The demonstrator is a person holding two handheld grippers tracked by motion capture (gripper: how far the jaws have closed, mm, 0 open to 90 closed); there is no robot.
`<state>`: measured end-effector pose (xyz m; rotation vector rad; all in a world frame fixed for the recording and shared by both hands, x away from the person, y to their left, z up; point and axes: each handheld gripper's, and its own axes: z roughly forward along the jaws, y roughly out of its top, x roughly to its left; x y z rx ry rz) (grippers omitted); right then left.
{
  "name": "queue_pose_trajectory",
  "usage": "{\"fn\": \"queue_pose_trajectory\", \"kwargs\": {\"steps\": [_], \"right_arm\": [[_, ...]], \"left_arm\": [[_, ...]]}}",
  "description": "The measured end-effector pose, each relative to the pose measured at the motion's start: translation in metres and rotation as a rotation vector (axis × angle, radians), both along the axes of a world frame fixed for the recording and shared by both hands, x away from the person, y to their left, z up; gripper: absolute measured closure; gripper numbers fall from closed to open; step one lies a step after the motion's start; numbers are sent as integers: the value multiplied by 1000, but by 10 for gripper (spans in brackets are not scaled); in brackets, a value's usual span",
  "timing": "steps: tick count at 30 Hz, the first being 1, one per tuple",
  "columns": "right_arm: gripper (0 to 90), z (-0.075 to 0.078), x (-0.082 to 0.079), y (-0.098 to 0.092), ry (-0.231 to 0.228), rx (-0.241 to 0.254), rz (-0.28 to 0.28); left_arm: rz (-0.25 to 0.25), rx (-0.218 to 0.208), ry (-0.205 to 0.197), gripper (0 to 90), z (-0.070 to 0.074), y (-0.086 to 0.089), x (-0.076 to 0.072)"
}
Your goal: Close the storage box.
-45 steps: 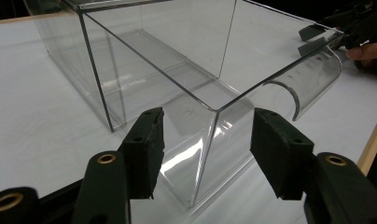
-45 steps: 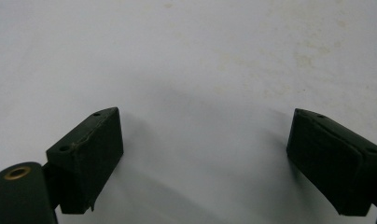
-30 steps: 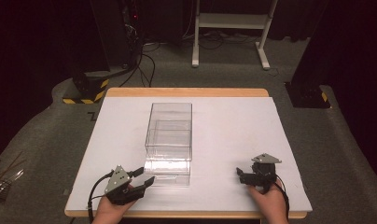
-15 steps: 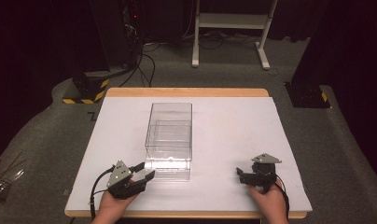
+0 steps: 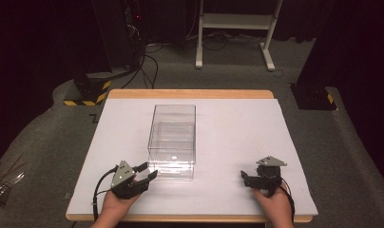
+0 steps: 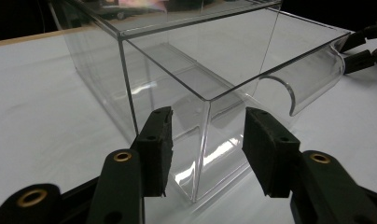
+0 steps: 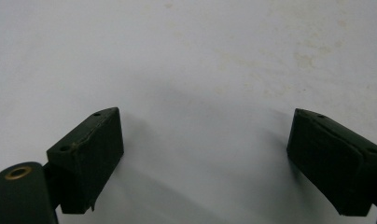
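**A:** High view first. Where is the thing?

**B:** The clear box [image 5: 173, 142] stands mid-frame on the bench [image 5: 237, 128]. My left gripper [image 5: 147, 174] is at its lower-left corner. My right gripper [image 5: 244, 176] sits lower right, well apart from it.

**A:** Left gripper view?

**B:** My jaws have just been closing, yet they stand apart. The box's corner edge is between them, untouched. I judge the plastic stiff, light and slippery. I'd pinch a thin wall, not the corner.

**A:** Right gripper view?

**B:** Jaws wide, holding nothing, over bare bench.
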<state>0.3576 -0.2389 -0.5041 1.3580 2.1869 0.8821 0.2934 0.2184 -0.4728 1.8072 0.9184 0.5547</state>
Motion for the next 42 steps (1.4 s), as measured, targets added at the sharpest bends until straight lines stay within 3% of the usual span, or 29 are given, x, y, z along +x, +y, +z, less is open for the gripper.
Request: {"fn": "queue_pose_trajectory", "kwargs": {"steps": [23,27,32,42], "right_arm": [[109,0,0,0,0,1,1],[109,0,0,0,0,1,1],[109,0,0,0,0,1,1],[109,0,0,0,0,1,1]], "left_arm": [[74,6,12,543,1,-5,16],[126,1,22,384,0,-5,16],[125,-7,54,308,0,-4,21],[118,-5,72,264,-2,-11,35]]}}
